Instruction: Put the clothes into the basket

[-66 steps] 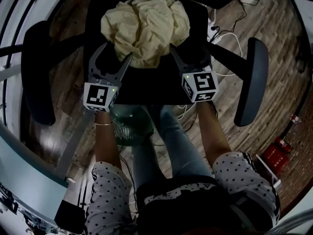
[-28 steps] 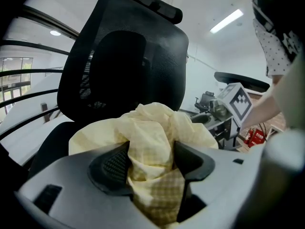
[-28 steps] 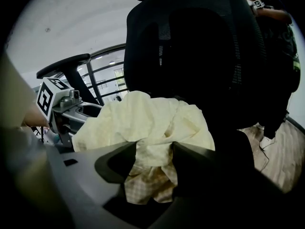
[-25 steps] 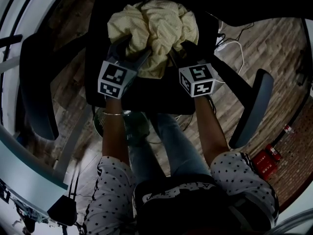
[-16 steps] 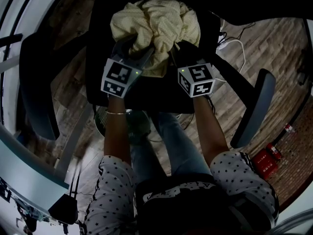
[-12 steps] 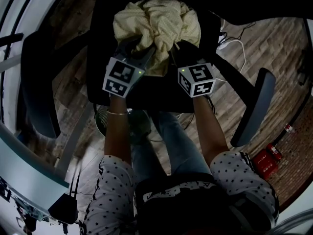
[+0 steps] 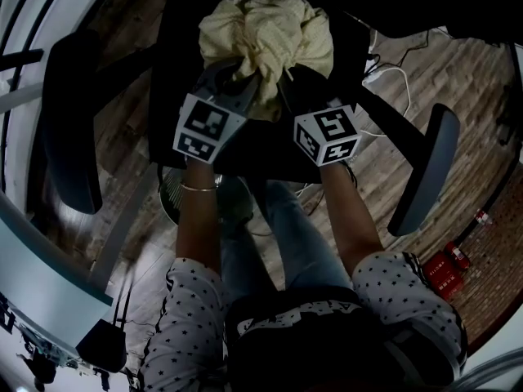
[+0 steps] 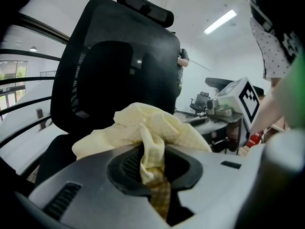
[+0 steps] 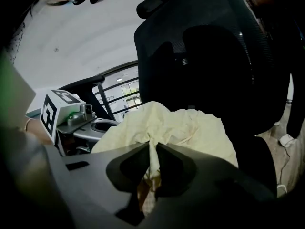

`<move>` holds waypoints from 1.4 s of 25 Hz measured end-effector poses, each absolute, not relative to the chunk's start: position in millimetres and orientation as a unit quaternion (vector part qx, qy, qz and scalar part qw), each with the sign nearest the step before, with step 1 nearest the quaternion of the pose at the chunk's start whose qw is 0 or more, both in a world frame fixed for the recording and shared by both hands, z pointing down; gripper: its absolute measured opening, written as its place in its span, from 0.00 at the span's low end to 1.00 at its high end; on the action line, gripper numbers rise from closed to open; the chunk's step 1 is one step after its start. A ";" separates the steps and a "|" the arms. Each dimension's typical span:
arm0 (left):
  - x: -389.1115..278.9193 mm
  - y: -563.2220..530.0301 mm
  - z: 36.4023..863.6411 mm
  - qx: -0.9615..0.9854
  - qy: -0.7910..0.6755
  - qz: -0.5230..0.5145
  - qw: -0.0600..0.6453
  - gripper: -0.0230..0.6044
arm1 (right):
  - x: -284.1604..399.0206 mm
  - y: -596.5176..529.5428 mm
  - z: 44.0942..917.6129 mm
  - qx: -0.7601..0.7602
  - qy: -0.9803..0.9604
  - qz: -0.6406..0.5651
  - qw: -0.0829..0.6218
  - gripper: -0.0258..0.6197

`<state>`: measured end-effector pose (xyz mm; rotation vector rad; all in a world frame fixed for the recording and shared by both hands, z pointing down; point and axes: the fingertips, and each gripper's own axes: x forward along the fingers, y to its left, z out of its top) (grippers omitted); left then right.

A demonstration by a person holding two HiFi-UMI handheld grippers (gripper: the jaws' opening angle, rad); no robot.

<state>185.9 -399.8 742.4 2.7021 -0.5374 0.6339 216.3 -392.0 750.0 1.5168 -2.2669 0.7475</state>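
**Item 1, left gripper** [image 8: 152, 152]. The jaws have just been closing and stand narrow. They are pinched on a twisted fold of the pale yellow garment [image 7: 270, 23], and the cloth runs down through the gap between the pads.

**Item 2, right gripper** [image 9: 152, 149]. The jaws have also just been closing and are nearly together, with a thin pleat of the same garment nipped between them.

**Item 3, garment, location.** It is bunched in a heap on the seat of the black office chair [image 7: 270, 149], towards the backrest. Both grippers bite its near edge side by side.

**Step in hand (judged).** Lifting the bundle clear of the seat.

**Handling notes.**
- Both holds are on small folds, not on the bulk, so the cloth will probably unfurl and hang as it rises.
- Raise the two grippers together and close to each other so the load is shared.
- Go high enough that trailing fabric clears the seat's front edge and the armrests [image 7: 69, 121].
- Hold the pinch firm. The thin pleat on the right looks the likelier to slip.

**Item 4, container.** A round wire-mesh vessel [image 7: 168, 196], probably the basket, sits on the floor below the seat's near edge. It is beside the person's legs and partly hidden by the left forearm.
- Contents: cannot tell. No clothing shows in the exposed part.
- No other container is seen.

**Task standing (judged).** Early. The garment is gripped but not yet in the basket.
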 end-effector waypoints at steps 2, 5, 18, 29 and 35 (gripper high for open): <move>183.8 -399.1 737.6 0.945 -0.194 0.214 0.154 0.15 | 213.9 -391.5 745.4 0.528 -0.795 0.256 0.154 0.11; 179.7 -396.8 728.0 0.945 -0.204 0.208 0.148 0.14 | 208.8 -389.7 735.9 0.526 -0.799 0.251 0.150 0.11; 160.7 -381.8 673.0 0.948 -0.228 0.178 0.134 0.13 | 188.7 -375.7 681.7 0.533 -0.803 0.237 0.124 0.11; 144.3 -365.2 632.5 0.949 -0.248 0.147 0.126 0.12 | 172.4 -360.6 641.5 0.533 -0.811 0.216 0.106 0.11; 127.2 -353.6 615.5 0.949 -0.256 0.142 0.121 0.12 | 155.0 -349.2 624.3 0.530 -0.816 0.210 0.096 0.11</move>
